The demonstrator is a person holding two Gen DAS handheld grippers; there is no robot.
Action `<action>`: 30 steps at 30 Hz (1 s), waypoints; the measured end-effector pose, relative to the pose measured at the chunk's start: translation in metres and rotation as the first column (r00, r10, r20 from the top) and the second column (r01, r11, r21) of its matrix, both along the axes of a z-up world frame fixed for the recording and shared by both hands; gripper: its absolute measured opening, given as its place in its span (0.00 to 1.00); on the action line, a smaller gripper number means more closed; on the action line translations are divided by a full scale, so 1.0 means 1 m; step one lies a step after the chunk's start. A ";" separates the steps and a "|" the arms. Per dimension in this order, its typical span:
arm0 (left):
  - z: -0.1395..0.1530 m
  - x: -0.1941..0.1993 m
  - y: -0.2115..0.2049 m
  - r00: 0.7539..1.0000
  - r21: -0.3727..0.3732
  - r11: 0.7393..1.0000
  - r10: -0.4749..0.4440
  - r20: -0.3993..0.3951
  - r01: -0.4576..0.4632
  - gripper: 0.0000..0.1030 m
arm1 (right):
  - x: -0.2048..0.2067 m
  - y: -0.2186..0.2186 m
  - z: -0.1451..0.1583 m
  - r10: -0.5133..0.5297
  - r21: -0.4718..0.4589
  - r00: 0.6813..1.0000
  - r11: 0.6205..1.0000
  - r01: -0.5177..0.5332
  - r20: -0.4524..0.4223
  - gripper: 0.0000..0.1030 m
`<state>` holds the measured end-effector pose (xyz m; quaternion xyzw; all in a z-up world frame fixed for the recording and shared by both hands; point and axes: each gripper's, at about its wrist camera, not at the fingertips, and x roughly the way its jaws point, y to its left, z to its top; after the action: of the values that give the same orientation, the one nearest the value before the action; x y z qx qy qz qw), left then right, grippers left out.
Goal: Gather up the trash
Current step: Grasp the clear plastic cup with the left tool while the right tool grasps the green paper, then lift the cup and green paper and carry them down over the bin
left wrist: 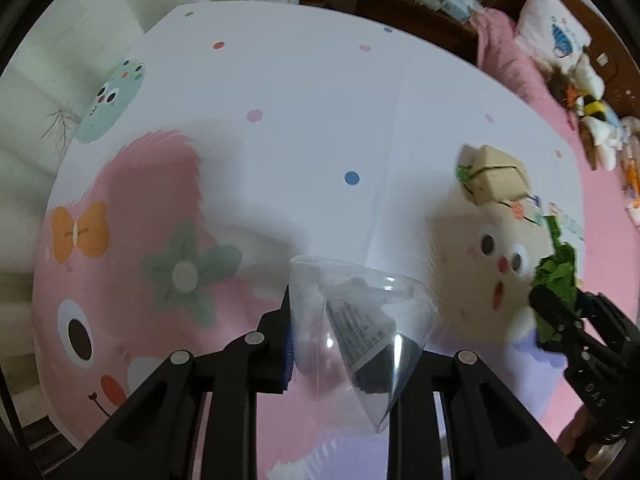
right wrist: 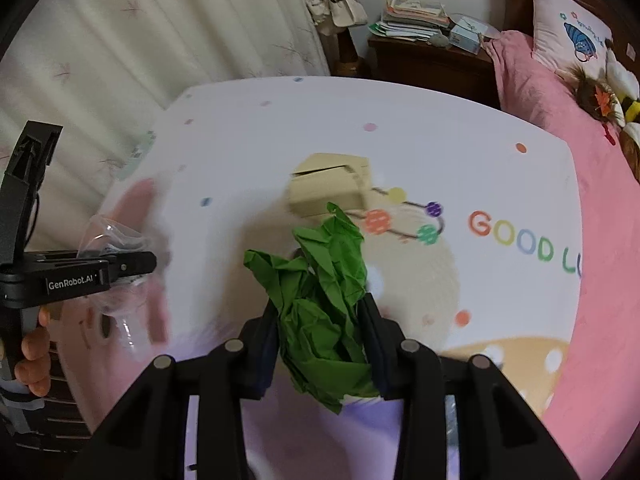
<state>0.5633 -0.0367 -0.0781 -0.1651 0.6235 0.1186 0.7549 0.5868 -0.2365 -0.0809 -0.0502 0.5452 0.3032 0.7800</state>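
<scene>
A: What did the left gripper (left wrist: 344, 344) have?

B: Its fingers (left wrist: 280, 344) were drawn in narrow and pinched a crumpled clear plastic cup (left wrist: 360, 320). A dark packet (left wrist: 368, 344) with small print lay inside the cup. From the right wrist view the same gripper (right wrist: 132, 268) showed side-on at the left edge of the counter, a hand (right wrist: 34, 356) wrapped round its handle.

A: And the right gripper (right wrist: 320, 344)?

B: Its fingers (right wrist: 376, 348) were closed on a wad of crumpled green paper (right wrist: 320, 296), pressing it from both sides. The wad bulged up above the fingertips. In the left wrist view the right gripper (left wrist: 556, 312) sat at the counter's right side with the green paper (left wrist: 556, 276) bunched at its tip.

A: Was either piece touching the counter (left wrist: 304, 104)?

B: I could not tell; the frames were blurred there. Both were over the near part of the printed cloth, the cup towards the near left over a pink cartoon figure, the paper towards the near right over a beige one.

A: Anything else on it?

B: A small cardboard box (right wrist: 328, 188) with a loose flap, near the middle of the counter and beyond the green paper, apart from both grippers. Behind the far edge stood a dark nightstand (right wrist: 432, 60) piled with papers, and a bed with a pink cover (right wrist: 600, 240) ran along the right edge.
</scene>
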 end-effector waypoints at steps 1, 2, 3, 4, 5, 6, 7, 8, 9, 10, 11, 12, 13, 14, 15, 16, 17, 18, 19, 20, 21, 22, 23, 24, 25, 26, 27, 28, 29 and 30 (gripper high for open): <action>0.005 -0.007 0.000 1.000 -0.010 1.000 -0.005 0.013 0.005 0.20 | -0.007 0.002 0.003 0.001 0.013 1.000 1.000 -0.001 -0.002 0.36; 0.010 -0.014 -0.001 1.000 -0.017 1.000 -0.012 0.023 0.012 0.20 | -0.015 0.003 0.007 0.003 0.028 1.000 1.000 -0.003 -0.005 0.36; 0.016 -0.023 -0.001 0.999 -0.024 1.000 -0.019 0.036 0.020 0.20 | -0.020 0.005 0.009 0.003 0.041 1.000 0.999 -0.003 -0.009 0.36; 0.021 -0.031 -0.002 0.999 -0.028 0.999 -0.026 0.046 0.027 0.20 | -0.029 0.007 0.013 0.001 0.060 1.000 0.998 -0.001 -0.014 0.36; 0.027 -0.041 -0.003 0.998 -0.034 0.999 -0.036 0.058 0.038 0.20 | -0.037 0.008 0.015 0.000 0.074 1.000 0.997 0.001 -0.018 0.36; 0.033 -0.052 -0.003 0.997 -0.035 0.998 -0.045 0.069 0.047 0.20 | -0.044 0.009 0.018 -0.001 0.086 1.000 0.996 0.003 -0.020 0.36; 0.037 -0.061 0.000 0.996 -0.036 0.998 -0.051 0.077 0.054 0.20 | -0.053 0.009 0.020 -0.005 0.102 1.000 0.995 0.007 -0.025 0.36; 0.043 -0.075 -0.001 0.994 -0.037 0.997 -0.059 0.088 0.062 0.20 | -0.063 0.011 0.023 -0.009 0.120 0.999 0.993 0.013 -0.032 0.36; 0.047 -0.081 0.003 0.994 -0.038 0.997 -0.064 0.094 0.068 0.20 | -0.075 0.012 0.026 -0.016 0.143 0.999 0.989 0.022 -0.043 0.36; 0.052 -0.094 0.006 0.992 -0.039 0.996 -0.073 0.104 0.078 0.20 | -0.085 0.013 0.028 -0.023 0.157 0.998 0.987 0.031 -0.051 0.36; 0.058 -0.109 0.009 0.990 -0.036 0.995 -0.085 0.115 0.090 0.20 | -0.098 0.015 0.030 -0.032 0.173 0.998 0.984 0.042 -0.059 0.36; 0.064 -0.124 0.011 0.988 -0.033 0.994 -0.098 0.123 0.103 0.20 | -0.107 0.016 0.032 -0.039 0.181 0.997 0.982 0.050 -0.063 0.36; 0.067 -0.129 0.012 0.986 -0.034 0.993 -0.107 0.128 0.113 0.20 | -0.121 0.019 0.034 -0.050 0.188 0.997 0.980 0.062 -0.067 0.36; 0.070 -0.140 0.017 0.984 -0.036 0.992 -0.117 0.135 0.123 0.20 | -0.135 0.022 0.036 -0.062 0.192 0.996 0.979 0.074 -0.068 0.36; 0.075 -0.158 0.020 0.981 -0.040 0.990 -0.130 0.146 0.137 0.20 | -0.150 0.025 0.039 -0.073 0.195 0.995 0.977 0.085 -0.070 0.36; 0.076 -0.165 0.022 0.978 -0.043 0.988 -0.139 0.153 0.148 0.20 | -0.163 0.029 0.041 -0.082 0.197 0.994 0.976 0.095 -0.072 0.36; 0.080 -0.182 0.026 0.975 -0.046 0.986 -0.152 0.165 0.161 0.20 | -0.180 0.033 0.043 -0.094 0.198 0.993 0.974 0.107 -0.073 0.36; 0.084 -0.198 0.030 0.971 -0.045 0.984 -0.163 0.175 0.173 0.20 | -0.196 0.037 0.045 -0.107 0.198 0.992 0.973 0.119 -0.073 0.36; 0.086 -0.211 0.035 0.968 -0.044 0.982 -0.174 0.183 0.185 0.20 | -0.211 0.041 0.047 -0.119 0.197 0.990 0.972 0.131 -0.073 0.36; 0.089 -0.228 0.040 0.964 -0.045 0.979 -0.186 0.192 0.198 0.20 | -0.229 0.045 0.049 -0.135 0.195 0.988 0.970 0.147 -0.073 0.36; 0.091 -0.243 0.044 0.960 -0.047 0.977 -0.197 0.198 0.210 0.20 | -0.244 0.048 0.050 -0.144 0.186 0.987 0.970 0.154 -0.068 0.36; 0.093 -0.254 0.048 0.957 -0.049 0.974 -0.206 0.202 0.220 0.20 | -0.262 0.052 0.050 -0.159 0.184 0.985 0.968 0.169 -0.069 0.36; 0.094 -0.267 0.053 0.954 -0.051 0.971 -0.217 0.206 0.232 0.20 | -0.281 0.056 0.051 -0.173 0.185 0.982 0.965 0.183 -0.073 0.36; 0.094 -0.285 0.058 0.950 -0.053 0.967 -0.231 0.210 0.247 0.20 | -0.297 0.060 0.051 -0.185 0.184 0.980 0.963 0.196 -0.077 0.36; 0.094 -0.297 0.062 0.947 -0.054 0.964 -0.243 0.210 0.260 0.20 | -0.317 0.063 0.050 -0.200 0.181 0.976 0.960 0.212 -0.082 0.36; 0.093 -0.311 0.066 0.944 -0.055 0.960 -0.256 0.208 0.273 0.20 | -0.336 0.067 0.049 -0.213 0.179 0.973 0.958 0.226 -0.089 0.36; 0.091 -0.323 0.069 0.940 -0.055 0.956 -0.270 0.206 0.287 0.20 | -0.353 0.070 0.048 -0.225 0.180 0.969 0.954 0.240 -0.098 0.36; 0.090 -0.334 0.070 0.937 -0.054 0.953 -0.283 0.205 0.299 0.20 | -0.368 0.073 0.046 -0.235 0.178 0.966 0.952 0.250 -0.104 0.36; 0.087 -0.347 0.073 0.933 -0.055 0.947 -0.300 0.201 0.317 0.20 | -0.384 0.076 0.044 -0.247 0.173 0.963 0.949 0.263 -0.109 0.36; 0.084 -0.359 0.074 0.928 -0.054 0.941 -0.317 0.195 0.333 0.20 | -0.397 0.078 0.042 -0.256 0.169 0.960 0.947 0.272 -0.113 0.36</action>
<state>0.2044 0.0372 0.0060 -0.1022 0.5745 -0.0508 0.8105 0.1897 -0.1581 -0.0388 0.1088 0.5513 0.2466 0.7896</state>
